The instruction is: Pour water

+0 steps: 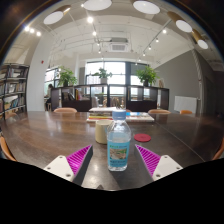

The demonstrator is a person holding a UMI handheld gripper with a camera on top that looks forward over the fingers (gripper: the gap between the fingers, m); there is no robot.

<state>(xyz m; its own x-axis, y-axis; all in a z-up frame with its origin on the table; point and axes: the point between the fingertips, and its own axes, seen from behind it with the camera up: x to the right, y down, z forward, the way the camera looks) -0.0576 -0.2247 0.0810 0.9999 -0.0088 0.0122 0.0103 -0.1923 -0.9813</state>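
a clear plastic water bottle (119,140) stands upright on a dark wooden table (40,135); it has a light blue cap on top and a blue and white label around its middle; the words on the label are too small to read; the bottle is see-through, but how much water is inside cannot be told; the gripper (118,160) is open, and its two fingers sit wide apart; the bottle stands between them, with a gap on each side, and rests on the table by itself; each finger has a bright pink pad (81,158) on its inner face; just beside the bottle, on its left and a bit farther back, is a pale cup (104,131); it looks close to the bottle, but whether they touch cannot be told; a small red round thing (142,137) lies flat on the table to the right of the bottle; beyond the table are chairs (64,111), green plants (100,74) by big windows, and a bookshelf (12,88) on the left wall; round lights (97,5) shine on the ceiling.
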